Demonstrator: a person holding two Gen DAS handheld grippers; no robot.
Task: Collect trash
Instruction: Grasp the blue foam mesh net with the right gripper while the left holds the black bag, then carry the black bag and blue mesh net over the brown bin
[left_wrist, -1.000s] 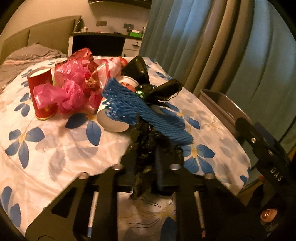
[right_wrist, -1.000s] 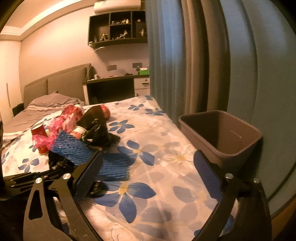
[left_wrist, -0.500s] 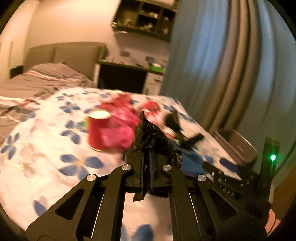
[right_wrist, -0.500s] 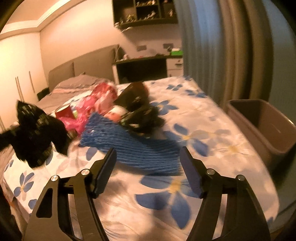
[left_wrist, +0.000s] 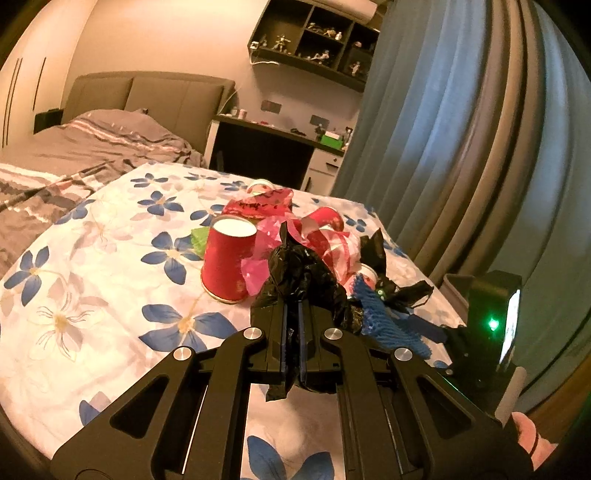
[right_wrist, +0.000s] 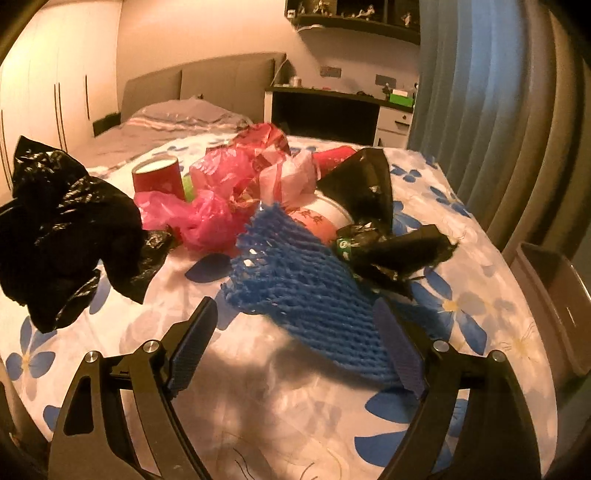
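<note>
on the floral bedspread (left_wrist: 110, 280), crumpled, glossy, perhaps torn black bag (left_wrist: 299, 273)

**Equipment appearance: two handheld grippers**

Left gripper (left_wrist: 291, 343): matte black frame with triangular cut-outs in each arm. Four round silver screw heads sit across the linkage. Blue pads line the inner faces of the fingers.

Right gripper (right_wrist: 295, 347): same black frame and cut-outs, silver screws at the finger joints, ribbed blue pads (right_wrist: 192, 347) on both fingers. Seen from the left camera, its black housing carries a lit green lamp and a bright screen edge.
</note>
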